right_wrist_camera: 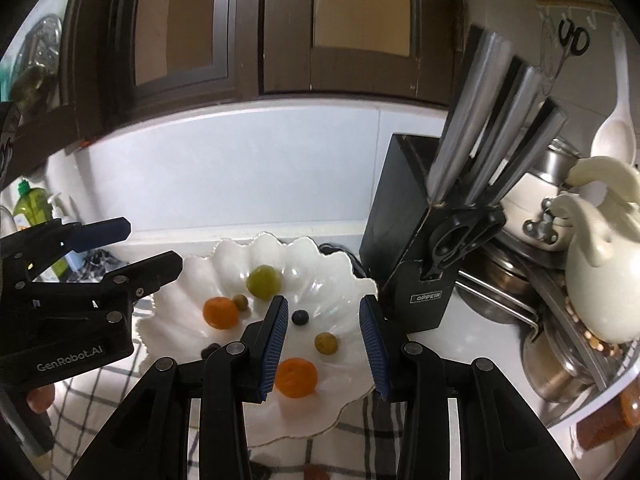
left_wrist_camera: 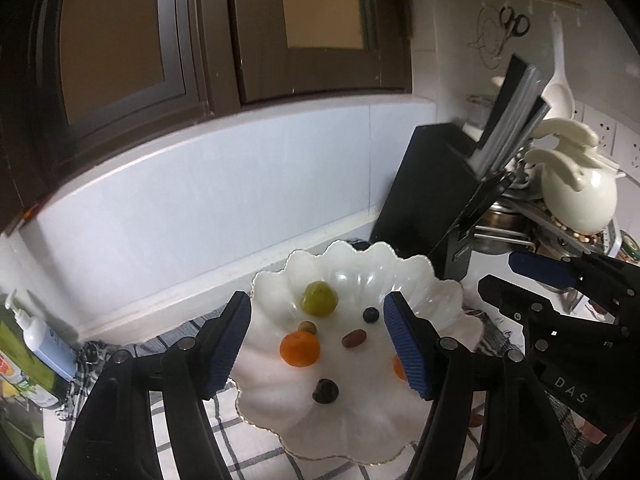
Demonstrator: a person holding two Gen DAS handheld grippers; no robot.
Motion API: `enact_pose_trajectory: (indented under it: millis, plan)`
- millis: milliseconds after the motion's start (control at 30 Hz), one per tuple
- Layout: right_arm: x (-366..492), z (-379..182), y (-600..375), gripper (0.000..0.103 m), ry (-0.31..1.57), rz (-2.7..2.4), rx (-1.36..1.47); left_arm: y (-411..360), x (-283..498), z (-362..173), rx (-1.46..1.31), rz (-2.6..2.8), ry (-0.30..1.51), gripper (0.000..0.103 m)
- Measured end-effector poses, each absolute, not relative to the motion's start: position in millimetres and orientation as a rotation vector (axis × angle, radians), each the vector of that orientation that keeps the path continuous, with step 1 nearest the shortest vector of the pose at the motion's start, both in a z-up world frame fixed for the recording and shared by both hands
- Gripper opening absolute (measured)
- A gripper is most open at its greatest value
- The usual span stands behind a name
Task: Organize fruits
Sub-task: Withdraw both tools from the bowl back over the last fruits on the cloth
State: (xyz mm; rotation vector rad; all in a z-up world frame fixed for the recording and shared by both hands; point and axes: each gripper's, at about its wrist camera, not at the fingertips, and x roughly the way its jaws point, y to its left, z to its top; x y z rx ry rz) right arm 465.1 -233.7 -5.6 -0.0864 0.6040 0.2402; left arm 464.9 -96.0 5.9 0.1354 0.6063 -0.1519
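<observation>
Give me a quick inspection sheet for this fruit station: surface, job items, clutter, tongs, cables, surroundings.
Surface: checked cloth on a white counter.
Job's things: scalloped white dish holding two oranges, large green fruit, blueberry, other small fruits.
Clutter: knife block, white jug, steel pots, soap bottle.
Tongs: left tongs open, empty; right tongs open, empty.
Cables: nothing seen.
Surroundings: dark window frames, wall-hung scissors.
</observation>
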Motion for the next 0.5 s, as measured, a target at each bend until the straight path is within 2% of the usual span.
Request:
enact_pose_trajectory:
  millis: [500]
  plan:
    - [407.7,21.6,-243.0,0.039,0.504,0.228,-0.072,-103.6,409.7,28.1,0.135,-0.189,0.518,0.07]
